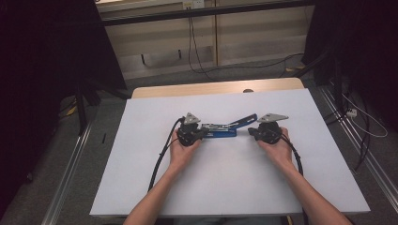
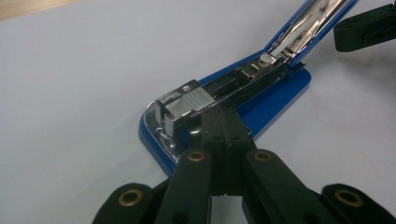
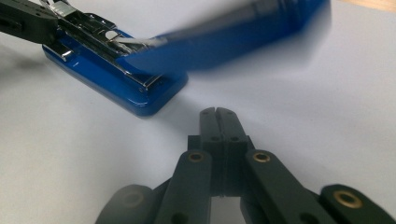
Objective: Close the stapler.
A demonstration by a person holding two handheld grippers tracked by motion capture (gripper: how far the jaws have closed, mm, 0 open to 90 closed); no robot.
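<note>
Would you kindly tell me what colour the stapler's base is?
The stapler's base is glossy blue, clearest in the left gripper view.

blue stapler [image 1: 224,129] w/ silver insides, white table [image 1: 234,178], black grippers.

Glossy blue plastic stapler [image 2: 261,100], shiny metal

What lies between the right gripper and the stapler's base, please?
Only bare white table. In the right gripper view, the shut right gripper stops short of the blue stapler, whose raised lid hangs above that gap.
</note>
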